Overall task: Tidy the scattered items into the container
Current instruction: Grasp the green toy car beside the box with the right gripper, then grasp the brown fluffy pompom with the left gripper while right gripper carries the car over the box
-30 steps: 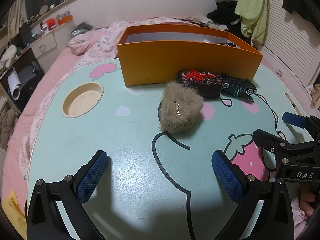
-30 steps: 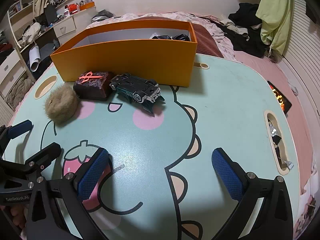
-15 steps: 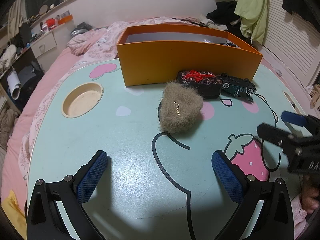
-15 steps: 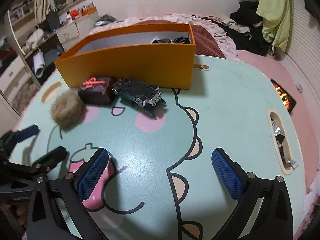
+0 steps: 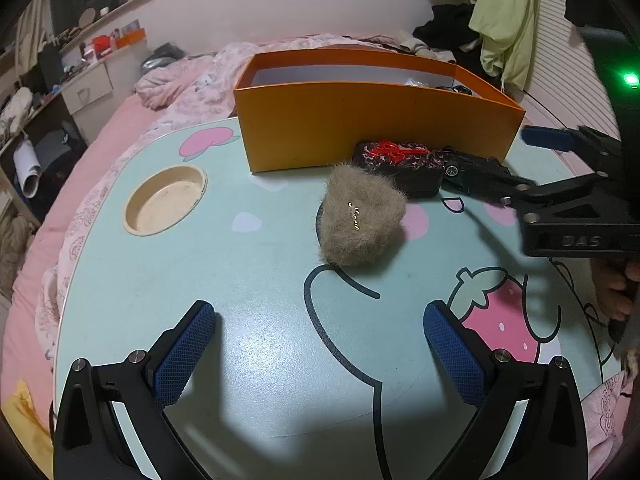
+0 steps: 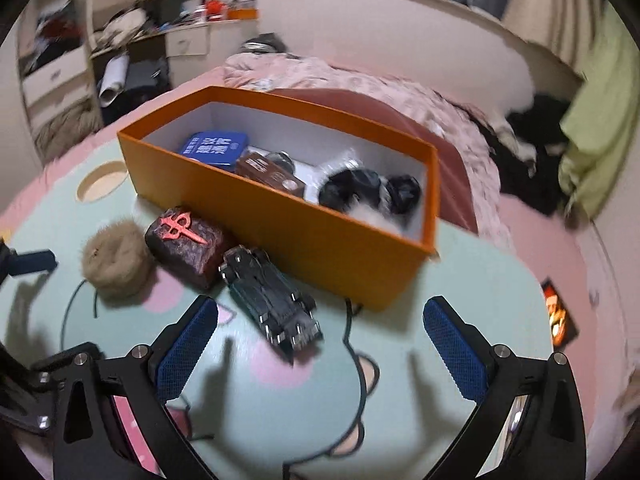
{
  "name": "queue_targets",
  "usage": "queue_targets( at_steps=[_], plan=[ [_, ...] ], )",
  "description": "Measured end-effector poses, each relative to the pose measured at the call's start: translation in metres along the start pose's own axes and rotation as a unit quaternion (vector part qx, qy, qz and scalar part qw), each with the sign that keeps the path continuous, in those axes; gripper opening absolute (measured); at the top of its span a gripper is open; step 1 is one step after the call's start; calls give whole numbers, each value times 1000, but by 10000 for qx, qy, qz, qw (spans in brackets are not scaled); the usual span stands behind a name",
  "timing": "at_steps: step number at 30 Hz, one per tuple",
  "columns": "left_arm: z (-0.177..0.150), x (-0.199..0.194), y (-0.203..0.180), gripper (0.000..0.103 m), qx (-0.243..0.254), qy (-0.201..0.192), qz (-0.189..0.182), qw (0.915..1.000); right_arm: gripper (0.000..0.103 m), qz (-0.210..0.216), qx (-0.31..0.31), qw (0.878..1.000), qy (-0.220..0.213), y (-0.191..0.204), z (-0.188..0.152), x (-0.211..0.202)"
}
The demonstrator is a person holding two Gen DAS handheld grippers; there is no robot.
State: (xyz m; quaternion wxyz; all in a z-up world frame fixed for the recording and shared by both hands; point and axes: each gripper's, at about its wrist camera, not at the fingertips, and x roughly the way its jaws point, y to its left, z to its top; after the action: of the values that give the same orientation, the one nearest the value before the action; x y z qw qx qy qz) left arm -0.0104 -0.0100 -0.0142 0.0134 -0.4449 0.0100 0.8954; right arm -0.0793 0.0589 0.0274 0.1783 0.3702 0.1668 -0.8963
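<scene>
The right gripper, jaws spread and empty, hovers above the toy car beside the orange box; best gripped across its narrow body. Left gripper waits open.

A: The box is orange outside and white inside. The table is pale mint green, printed with a black-outlined cartoon figure, pink cheek spots and a pink strawberry.

B: The pouch is tan fur with a small gold script mark. The case beside it is dark maroon with a red emblem; the car is black.

A: The fingers have blue textured pads on black frames. Inside the box lies a blue tin with white lettering.

B: The bedding is pink with a floral print.
</scene>
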Motion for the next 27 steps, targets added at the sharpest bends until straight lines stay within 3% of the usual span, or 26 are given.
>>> queue_targets(
  at_steps=[3,5,7,8,9,16,21,27],
  plan=[
    [0,0,0,103,0,0,0,10000,103,124,-152,9997,118,4,2,13],
    [0,0,0,103,-2,0,-1,10000,94,339,-205,9989,249,7,2,18],
    [0,-1,-1,103,-1,0,0,10000,49,541,-229,9978,291,9,0,18],
    [0,-1,0,103,-1,0,-1,10000,44,601,-206,9975,322,9,-1,18],
    [0,0,0,103,-2,0,-2,10000,32,741,-148,9966,342,8,-3,17],
    [-1,0,0,103,-4,-1,-1,10000,30,1020,408,9939,53,5,-28,-20],
    [1,1,0,103,15,14,13,10000,30,845,779,9933,-119,7,-52,-51],
    [12,-1,-14,103,254,96,-106,9996,30,453,832,9955,-68,9,-66,-50]
  ],
)
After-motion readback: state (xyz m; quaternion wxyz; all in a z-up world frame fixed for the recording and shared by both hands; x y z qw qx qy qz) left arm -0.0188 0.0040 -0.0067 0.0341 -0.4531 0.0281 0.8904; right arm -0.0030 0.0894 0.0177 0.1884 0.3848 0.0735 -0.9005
